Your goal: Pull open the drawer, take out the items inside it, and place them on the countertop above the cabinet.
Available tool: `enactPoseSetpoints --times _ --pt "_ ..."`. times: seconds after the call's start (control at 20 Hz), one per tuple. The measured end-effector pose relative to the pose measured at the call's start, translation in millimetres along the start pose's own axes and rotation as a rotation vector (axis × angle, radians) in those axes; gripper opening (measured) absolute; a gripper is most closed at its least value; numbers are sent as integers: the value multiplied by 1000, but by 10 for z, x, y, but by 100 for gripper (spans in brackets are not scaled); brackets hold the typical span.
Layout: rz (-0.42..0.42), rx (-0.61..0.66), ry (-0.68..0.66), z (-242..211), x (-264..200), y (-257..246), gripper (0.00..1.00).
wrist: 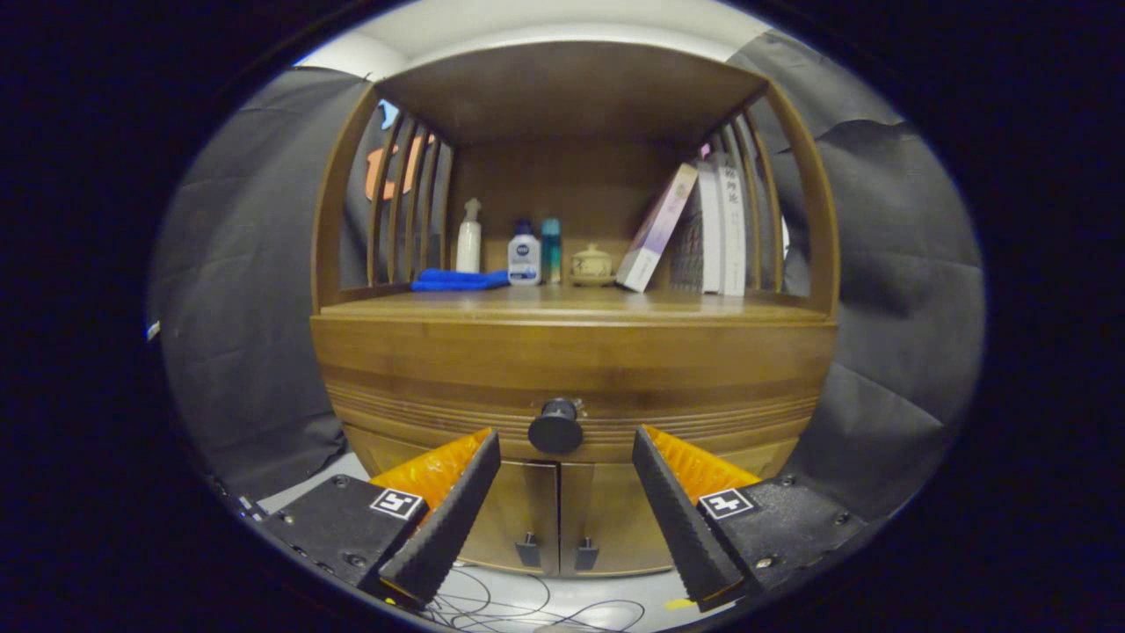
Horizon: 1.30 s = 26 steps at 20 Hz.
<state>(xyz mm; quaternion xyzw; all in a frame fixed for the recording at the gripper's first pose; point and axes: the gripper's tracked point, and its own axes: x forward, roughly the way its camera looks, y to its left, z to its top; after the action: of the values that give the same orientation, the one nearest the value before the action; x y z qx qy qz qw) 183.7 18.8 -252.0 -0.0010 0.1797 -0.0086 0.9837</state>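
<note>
Gripper view: gripper (pixel 566 447) is held spread wide, nothing grasped. Knob (pixel 555 426) of the closed drawer (pixel 571 369) is seen between the fingertips, just beyond them, untouched. Above, on the countertop (pixel 571 305), cloth (pixel 459 280), bottles (pixel 525 253) and books (pixel 703 230) are ranged.

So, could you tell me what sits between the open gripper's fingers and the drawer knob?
Nothing: in the gripper view, the gripper is open, and the drawer knob sits just ahead, unobstructed.

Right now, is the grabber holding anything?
No, nothing. The gripper has its jaws open, with the dark drawer knob just ahead between them, not touched yet.
</note>
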Motion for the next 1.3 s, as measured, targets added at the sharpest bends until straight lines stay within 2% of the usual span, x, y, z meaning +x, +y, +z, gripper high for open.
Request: enactPoseSetpoints --times 0.4,0.55,0.7,0.85,0.95,1.05,1.3 --pt "-44 34 29 -5 461 -8 98" --pt "-46 35 23 15 540 20 88" --pt "-82 39 15 33 571 -29 72" --pt "-64 89 19 -5 573 23 56" --pt "-69 102 22 -19 593 6 51" --pt "-70 62 17 -16 577 4 46" --pt "-59 53 31 -8 557 -6 41"
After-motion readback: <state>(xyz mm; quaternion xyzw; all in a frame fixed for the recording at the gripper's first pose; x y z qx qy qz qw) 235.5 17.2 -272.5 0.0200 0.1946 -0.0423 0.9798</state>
